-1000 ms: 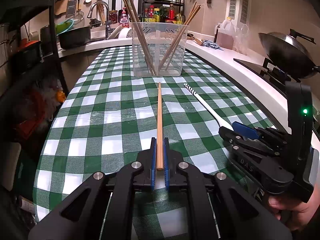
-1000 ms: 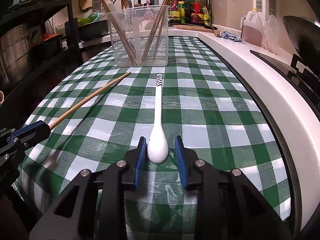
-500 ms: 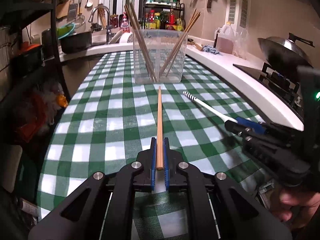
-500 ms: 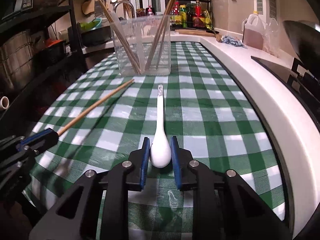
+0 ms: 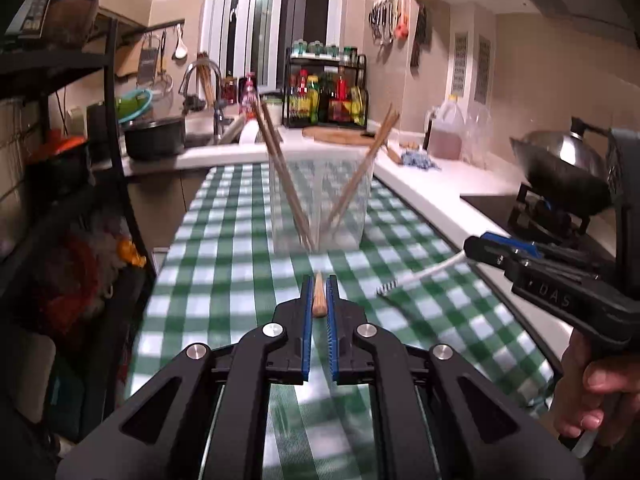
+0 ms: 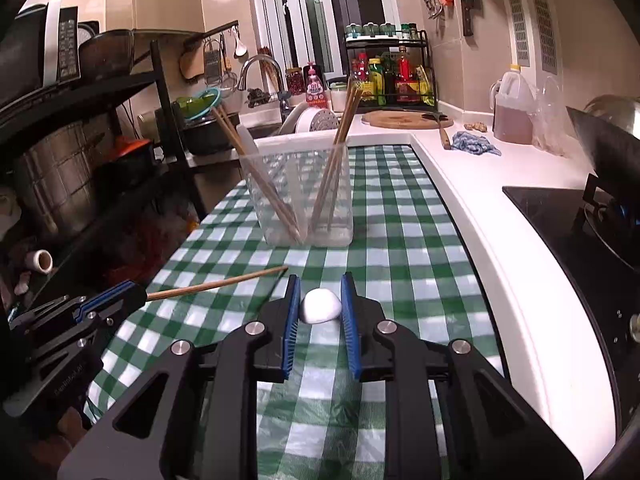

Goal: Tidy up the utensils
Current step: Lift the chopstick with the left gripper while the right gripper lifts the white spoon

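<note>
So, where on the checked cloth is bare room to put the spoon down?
The checked cloth lies bare between the clear container and the white counter edge. Near the chopstick held by the left gripper it is crowded.

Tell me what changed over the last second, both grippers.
The right gripper closed on the white spoon, which lay between open jaws a second ago, and lifted it off the checked cloth. The left gripper raised its chopstick too, tip now pointing at the clear container. The container and the chopsticks in it stayed put.
</note>
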